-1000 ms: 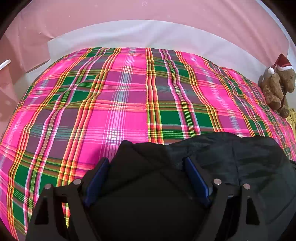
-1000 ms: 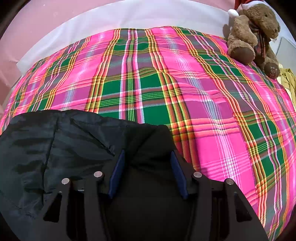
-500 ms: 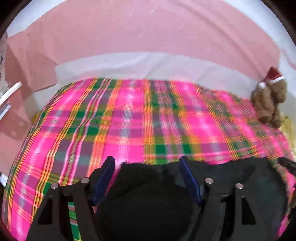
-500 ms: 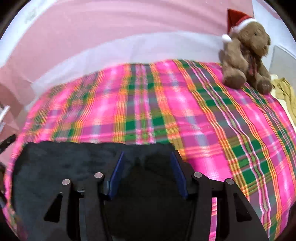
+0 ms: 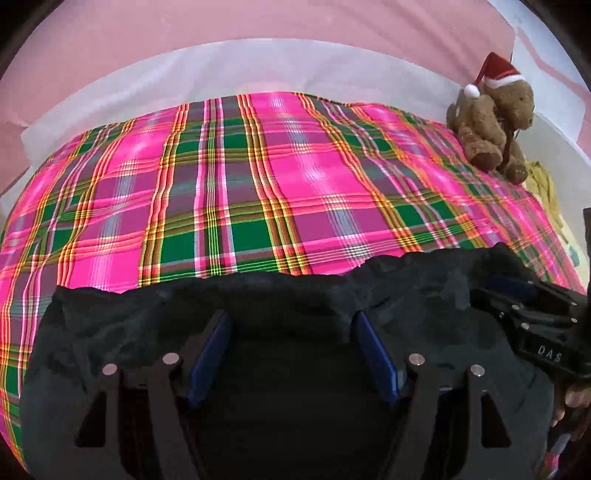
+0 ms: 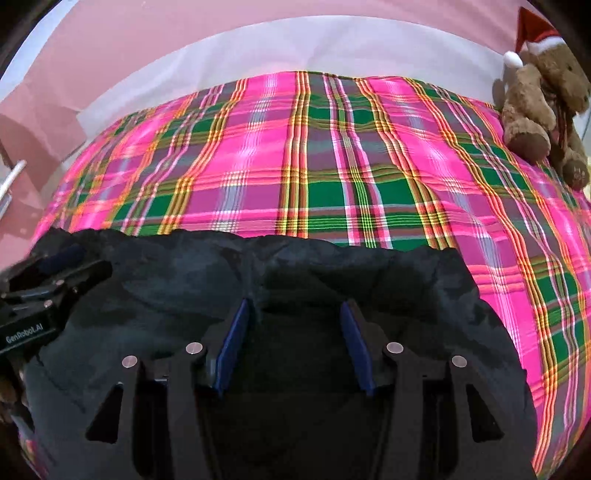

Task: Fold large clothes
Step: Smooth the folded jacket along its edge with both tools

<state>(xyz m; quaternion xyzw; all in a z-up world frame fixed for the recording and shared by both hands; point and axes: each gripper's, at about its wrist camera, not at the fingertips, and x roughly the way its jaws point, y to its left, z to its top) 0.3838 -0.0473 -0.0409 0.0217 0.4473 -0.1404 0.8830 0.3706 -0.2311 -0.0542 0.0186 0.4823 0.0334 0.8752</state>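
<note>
A large black garment [image 5: 280,299] hangs stretched between my two grippers above the plaid bed cover [image 5: 258,192]. My left gripper [image 5: 291,328] is shut on a bunched fold of its upper edge; the blue pads [image 5: 210,350] press the cloth from both sides. My right gripper [image 6: 295,317] is shut on the garment [image 6: 184,273] the same way. Each gripper shows in the other's view: the right one at the right edge of the left wrist view [image 5: 517,295], the left one at the left edge of the right wrist view [image 6: 55,266]. The garment's lower part is hidden.
A pink and green plaid cover [image 6: 332,166] lies over the bed, with a white sheet [image 5: 258,70] and pink wall [image 5: 258,22] behind. A brown teddy bear [image 5: 491,122] in a Santa hat sits at the far right corner. Yellow cloth [image 5: 543,181] lies beside it.
Both grippers have lifted the garment off the bed and drawn apart, so its top edge is now stretched out straight. The view tilted up, then settled.
</note>
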